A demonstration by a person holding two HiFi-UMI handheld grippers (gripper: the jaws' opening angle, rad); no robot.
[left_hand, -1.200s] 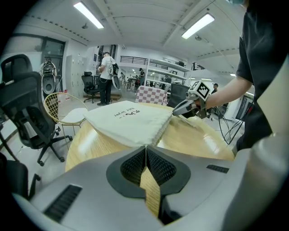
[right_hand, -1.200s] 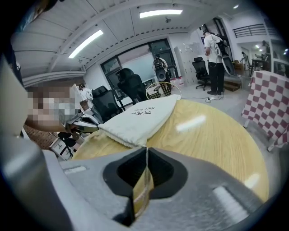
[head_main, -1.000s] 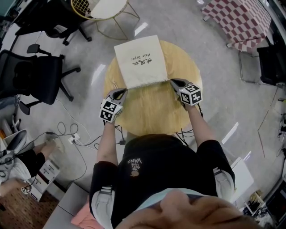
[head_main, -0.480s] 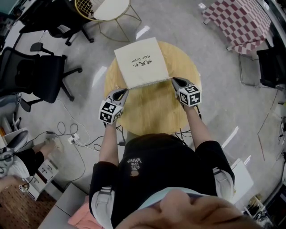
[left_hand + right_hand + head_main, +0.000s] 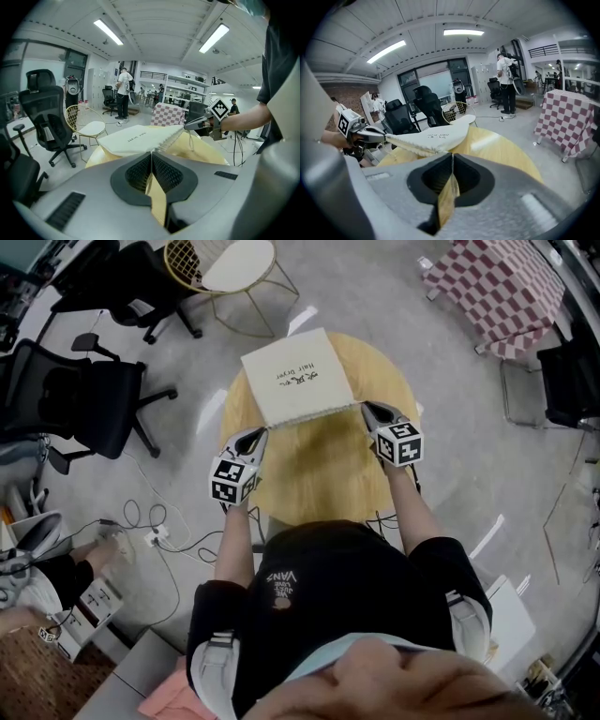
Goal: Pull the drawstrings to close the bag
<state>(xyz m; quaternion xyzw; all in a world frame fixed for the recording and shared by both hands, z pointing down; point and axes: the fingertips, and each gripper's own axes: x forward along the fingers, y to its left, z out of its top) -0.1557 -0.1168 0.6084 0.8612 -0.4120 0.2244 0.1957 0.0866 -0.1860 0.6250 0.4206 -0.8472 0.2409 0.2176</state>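
Cloth bag (image 5: 298, 376) lies at upper centre of the head view on the round table (image 5: 323, 474). It looks light, limp and prone to sliding. Left gripper (image 5: 260, 433) and right gripper (image 5: 367, 408) each clench a corner of its gathered mouth, which seems the best hold.

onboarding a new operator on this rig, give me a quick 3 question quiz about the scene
1. True or false: the left hand-held gripper stands open.
2. The bag rests on: A a chair, B a round wooden table, C the floor.
3. Fill in: the bag's print reads "Hair ___".
Key: 1 false, it is shut on the bag's near corner; 2 B; 3 Dryer.
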